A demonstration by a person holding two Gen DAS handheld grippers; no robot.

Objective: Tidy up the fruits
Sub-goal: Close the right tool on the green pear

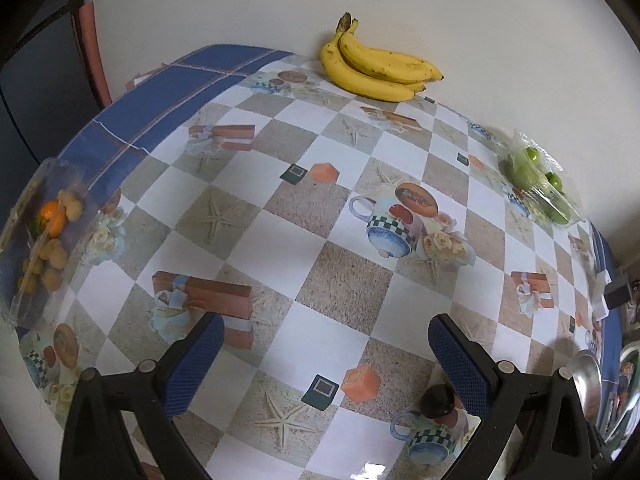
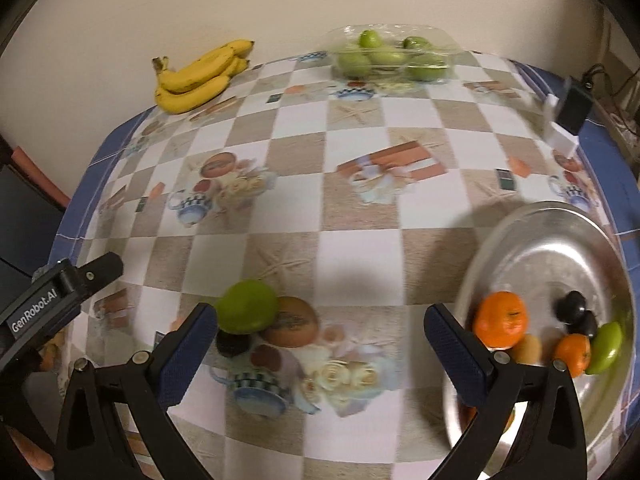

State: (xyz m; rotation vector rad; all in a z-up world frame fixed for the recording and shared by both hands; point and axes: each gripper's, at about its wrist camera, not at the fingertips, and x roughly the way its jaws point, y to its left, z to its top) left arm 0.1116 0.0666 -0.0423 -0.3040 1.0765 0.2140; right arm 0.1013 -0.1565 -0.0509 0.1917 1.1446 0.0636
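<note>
My left gripper (image 1: 326,354) is open and empty above the checked tablecloth; a small dark fruit (image 1: 438,400) lies by its right finger. My right gripper (image 2: 320,344) is open and empty. A green fruit (image 2: 247,306) and a dark fruit (image 2: 233,343) lie on the cloth just beside its left finger. The metal plate (image 2: 560,248) at the right holds two oranges (image 2: 500,320), dark fruits (image 2: 574,306), a green fruit (image 2: 606,347) and a brownish one (image 2: 527,349). Bananas (image 1: 376,66) (image 2: 198,76) lie by the wall.
A clear box of green fruits (image 2: 390,56) (image 1: 540,186) stands by the wall. A clear box with an orange and small tan fruits (image 1: 44,236) sits at the table's left edge. A dark device on a white base (image 2: 570,114) stands at the right edge. The left gripper's body (image 2: 60,296) shows at left.
</note>
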